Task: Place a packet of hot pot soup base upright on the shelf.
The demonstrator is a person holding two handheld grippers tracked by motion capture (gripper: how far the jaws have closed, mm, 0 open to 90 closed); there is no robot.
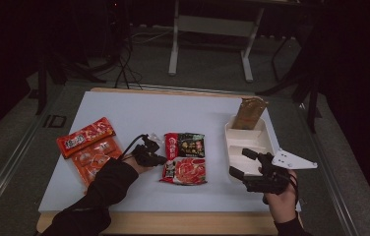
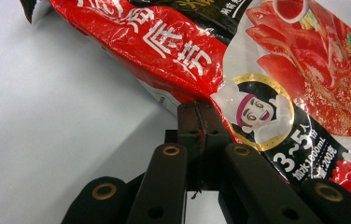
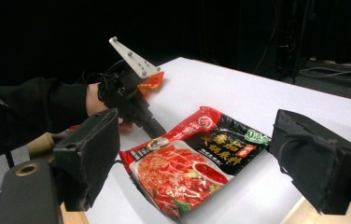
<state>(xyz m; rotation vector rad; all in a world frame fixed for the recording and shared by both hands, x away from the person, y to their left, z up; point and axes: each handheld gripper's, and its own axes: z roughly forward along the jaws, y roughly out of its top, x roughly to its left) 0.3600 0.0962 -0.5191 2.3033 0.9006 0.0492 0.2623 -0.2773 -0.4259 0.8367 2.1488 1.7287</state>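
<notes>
Near the lower centre of the high view, I am pinching the left edge of the red-and-black sauce packet (image 1: 185, 158) with my left gripper (image 1: 154, 157); the left gripper view shows the jaws clamped together on the film at its rim (image 2: 197, 122).

Risk, item one: I am holding only a thin strip of slick foil, so by my judgement a lift or drag could let the packet slide out of the pinch, or crease it and swing its heavy end down.

Risk, item two: my right gripper (image 1: 246, 166) is hovering with jaws spread wide and empty at the lower right, over the near edge of the white tray (image 1: 266, 142); a careless move could nudge the tray.

Containers: the white tray, at right of centre, is divided into compartments. A brown packet (image 1: 248, 113) is leaning up out of its far end; the near compartments are looking bare.

Elsewhere: two orange-red packets (image 1: 88, 145) are lying at the left of the white table (image 1: 138, 110), well apart from the tray.
</notes>
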